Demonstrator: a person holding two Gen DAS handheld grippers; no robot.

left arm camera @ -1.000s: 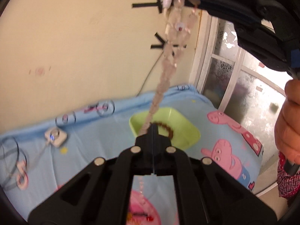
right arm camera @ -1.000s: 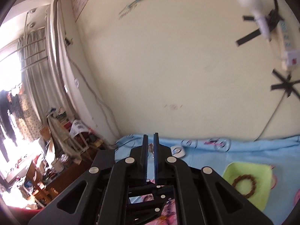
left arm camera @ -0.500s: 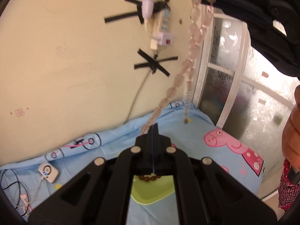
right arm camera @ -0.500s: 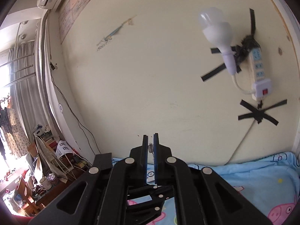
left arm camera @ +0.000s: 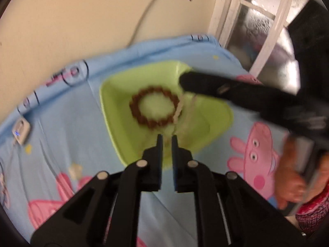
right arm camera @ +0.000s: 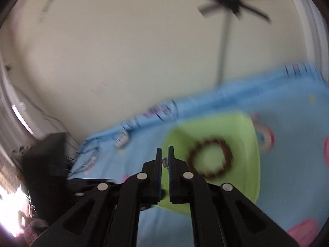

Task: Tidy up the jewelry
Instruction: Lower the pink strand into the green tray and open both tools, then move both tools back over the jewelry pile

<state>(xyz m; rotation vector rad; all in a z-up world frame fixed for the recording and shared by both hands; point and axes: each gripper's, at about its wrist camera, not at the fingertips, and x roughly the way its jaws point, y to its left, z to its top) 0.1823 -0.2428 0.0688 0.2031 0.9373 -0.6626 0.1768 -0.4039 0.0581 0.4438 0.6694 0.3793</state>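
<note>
A lime green tray lies on the blue cartoon-print cloth and holds a brown bead bracelet. A pale pink bead necklace hangs from my right gripper down into the tray's right side. My left gripper is slightly open and empty just above the tray's near edge. In the right wrist view my right gripper is shut on the necklace's clasp, beside the tray and the bracelet.
A small white charger with a cable lies at the cloth's left edge. The cream wall is behind; a window is at the right. The cloth's edge drops off at the right. The frames are motion-blurred.
Both grippers dropped from high in front of the wall to the tray. My left gripper let go of the necklace and opened slightly. The necklace's lower part now reaches into the tray.
</note>
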